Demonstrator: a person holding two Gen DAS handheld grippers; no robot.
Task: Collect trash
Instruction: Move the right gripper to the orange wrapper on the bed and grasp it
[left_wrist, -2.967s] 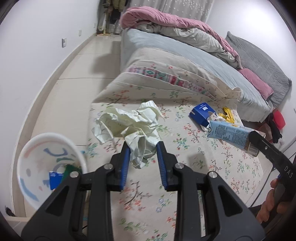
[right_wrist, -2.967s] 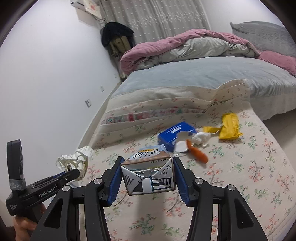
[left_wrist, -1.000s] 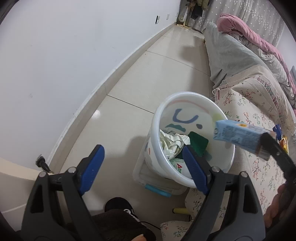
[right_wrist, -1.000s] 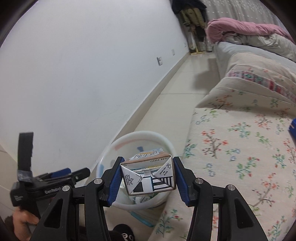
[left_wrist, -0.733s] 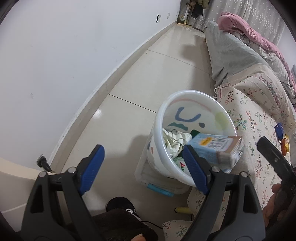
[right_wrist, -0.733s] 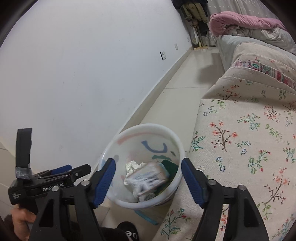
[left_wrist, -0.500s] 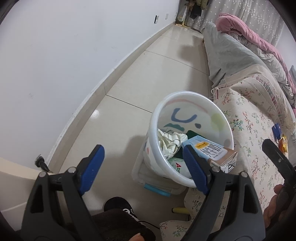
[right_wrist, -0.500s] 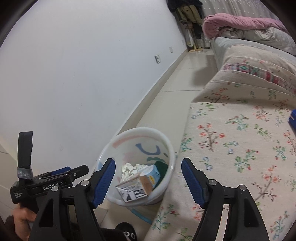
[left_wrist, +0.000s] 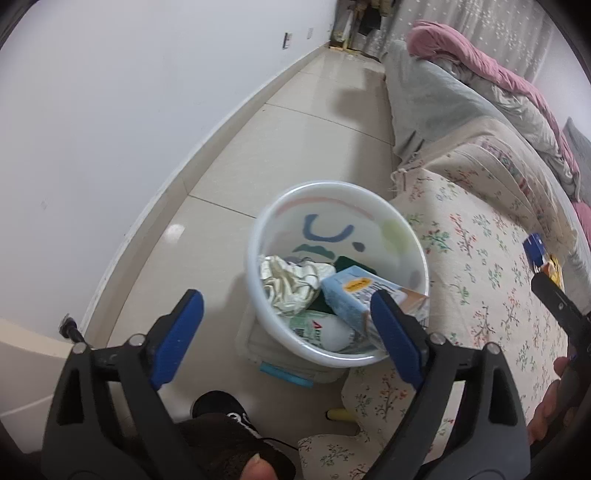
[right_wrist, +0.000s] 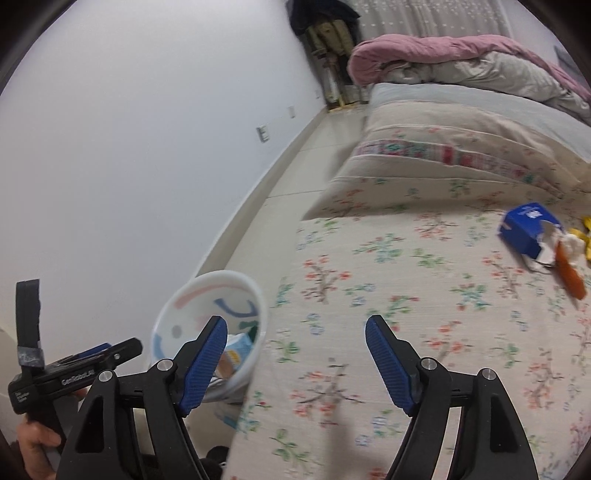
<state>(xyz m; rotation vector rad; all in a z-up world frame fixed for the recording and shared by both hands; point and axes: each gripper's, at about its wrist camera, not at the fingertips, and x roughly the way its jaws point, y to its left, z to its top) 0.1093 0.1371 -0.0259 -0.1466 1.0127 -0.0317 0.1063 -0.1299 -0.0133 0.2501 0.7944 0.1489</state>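
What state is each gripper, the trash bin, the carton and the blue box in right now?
Left gripper: jaws opening, nothing between them.
Right gripper: jaws opening, nothing between them.
Trash bin: upright on the floor, partly full.
Milk carton: in the bin, lying tilted.
Crumpled paper: in the bin.
Blue box: torn open, on the floral cover.

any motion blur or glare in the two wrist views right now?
Left wrist: sharp; a small glare spot on the floor tile, trash bin and carton crisp, heavy fisheye bending of the wall line. Right wrist: motion smear across the floral cover and the blue box; its own fingers stay sharp.
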